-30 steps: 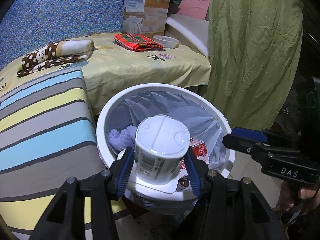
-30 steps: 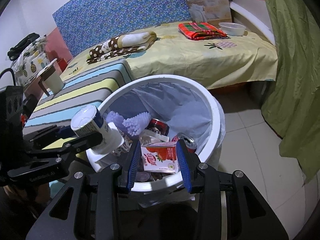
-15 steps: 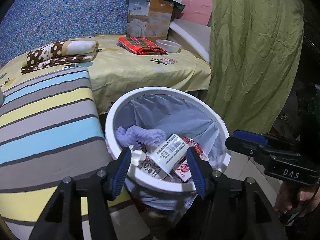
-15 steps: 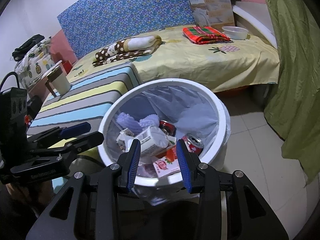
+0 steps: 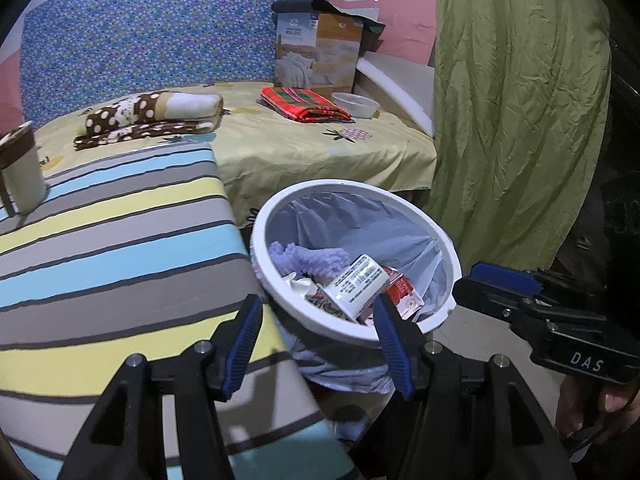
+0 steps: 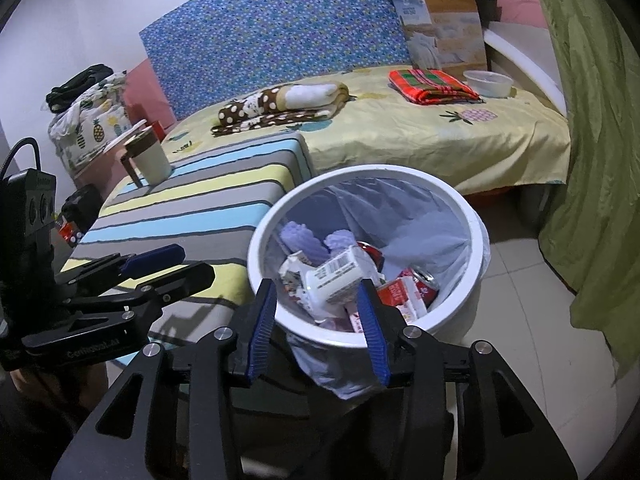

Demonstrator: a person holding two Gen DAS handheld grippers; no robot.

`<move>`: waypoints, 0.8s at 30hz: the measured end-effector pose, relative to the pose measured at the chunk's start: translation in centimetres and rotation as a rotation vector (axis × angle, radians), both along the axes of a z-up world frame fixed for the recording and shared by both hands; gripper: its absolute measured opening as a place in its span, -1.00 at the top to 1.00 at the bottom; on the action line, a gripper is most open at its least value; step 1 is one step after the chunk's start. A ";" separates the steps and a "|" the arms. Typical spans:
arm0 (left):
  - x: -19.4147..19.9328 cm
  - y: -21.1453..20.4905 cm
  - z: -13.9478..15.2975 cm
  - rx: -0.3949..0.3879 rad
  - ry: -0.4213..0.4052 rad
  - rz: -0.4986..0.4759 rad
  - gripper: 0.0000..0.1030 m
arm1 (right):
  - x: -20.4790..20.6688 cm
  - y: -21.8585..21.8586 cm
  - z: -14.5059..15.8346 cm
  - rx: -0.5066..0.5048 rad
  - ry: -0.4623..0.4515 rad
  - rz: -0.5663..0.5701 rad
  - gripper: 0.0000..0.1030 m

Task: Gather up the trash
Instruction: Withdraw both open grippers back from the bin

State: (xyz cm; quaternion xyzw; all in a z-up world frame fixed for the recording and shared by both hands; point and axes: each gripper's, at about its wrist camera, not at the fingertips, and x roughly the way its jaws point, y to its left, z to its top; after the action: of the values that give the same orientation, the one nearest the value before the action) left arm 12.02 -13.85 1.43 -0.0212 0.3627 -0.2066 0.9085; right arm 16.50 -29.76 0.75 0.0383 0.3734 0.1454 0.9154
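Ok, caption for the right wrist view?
Right tool opening, empty, above white bin holding a yoghurt cup.

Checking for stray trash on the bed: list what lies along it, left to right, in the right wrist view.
Brown spotted blanket → red plaid cloth → white bowl.

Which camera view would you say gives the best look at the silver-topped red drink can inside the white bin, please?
The right wrist view: the red drink can shows its silver top and red side among the trash in the white round bin. In the left wrist view the can cannot be made out, likely hidden behind the white barcode-labelled cup.
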 end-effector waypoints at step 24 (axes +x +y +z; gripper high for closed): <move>-6.2 3.1 1.1 0.023 -0.071 0.108 -0.15 | -4.6 2.7 1.0 -0.019 -0.092 0.044 0.00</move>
State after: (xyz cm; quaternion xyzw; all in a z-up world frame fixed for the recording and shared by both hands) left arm 5.83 -10.78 2.57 -0.0230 0.3309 -0.1538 0.9308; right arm 11.95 -27.09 1.76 0.0147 0.3333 0.1634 0.9284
